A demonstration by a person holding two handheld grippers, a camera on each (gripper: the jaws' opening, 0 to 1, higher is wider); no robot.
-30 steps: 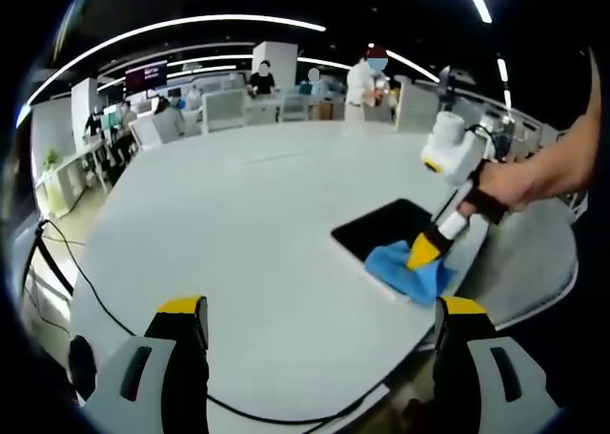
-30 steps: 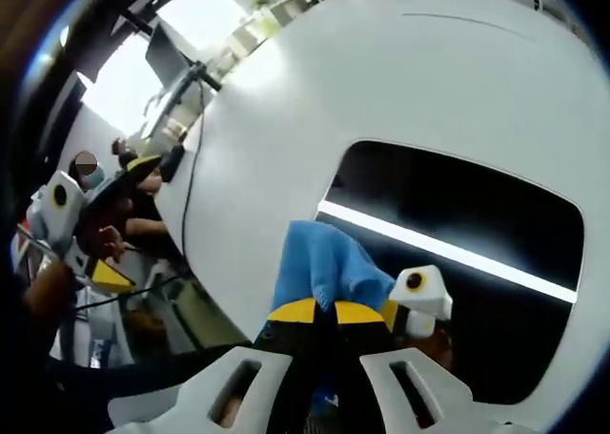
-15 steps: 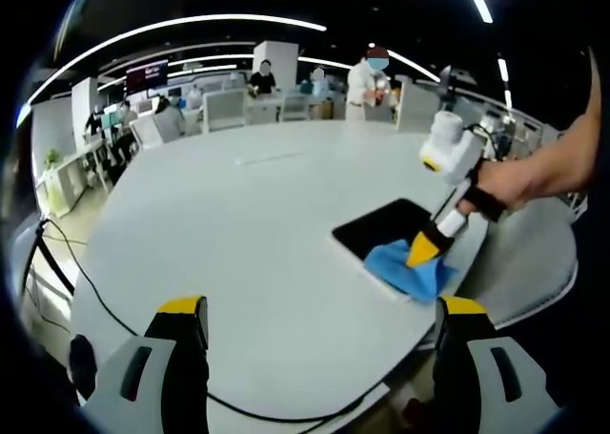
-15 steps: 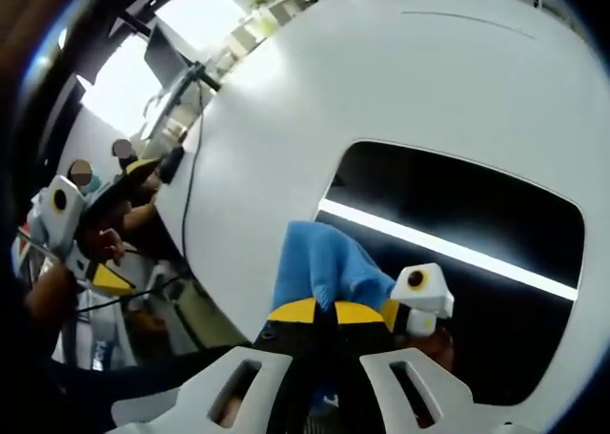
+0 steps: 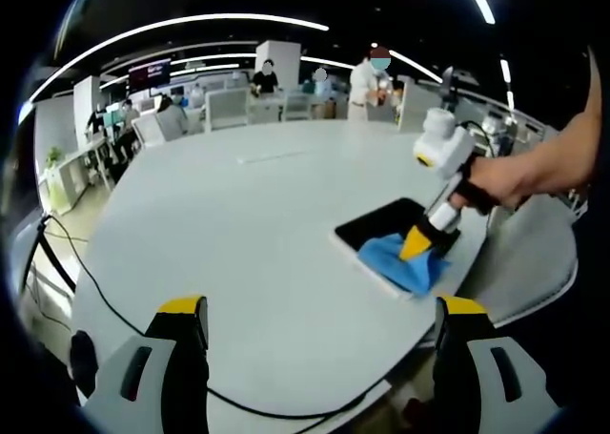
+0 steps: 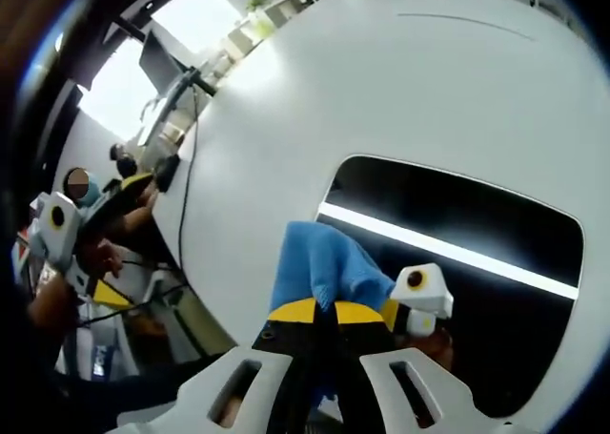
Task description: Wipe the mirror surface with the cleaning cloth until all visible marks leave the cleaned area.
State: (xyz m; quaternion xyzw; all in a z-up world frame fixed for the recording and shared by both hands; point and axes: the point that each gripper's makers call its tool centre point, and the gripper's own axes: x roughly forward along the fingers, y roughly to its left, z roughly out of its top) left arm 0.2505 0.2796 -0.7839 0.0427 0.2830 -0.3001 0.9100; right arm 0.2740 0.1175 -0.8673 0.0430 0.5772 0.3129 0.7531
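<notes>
In the left gripper view, the left gripper [image 5: 319,334] hovers with jaws wide over the white tabletop [image 5: 238,224], the mirror [image 5: 396,226] ahead-right; in the right gripper view, the right gripper [image 6: 326,312] pinches a blue cloth [image 6: 319,267] on the mirror [image 6: 457,224].

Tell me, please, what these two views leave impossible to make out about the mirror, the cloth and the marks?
- Marks: the mirror reflects dark ceiling and a light strip in the right gripper view; smudges cannot be told.
- Mirror under the blue cloth: covered.
- Cloth's held edge: hidden behind the right tool.
- Left gripper view: mirror too small for marks; the right tool covers part of the cloth.
</notes>
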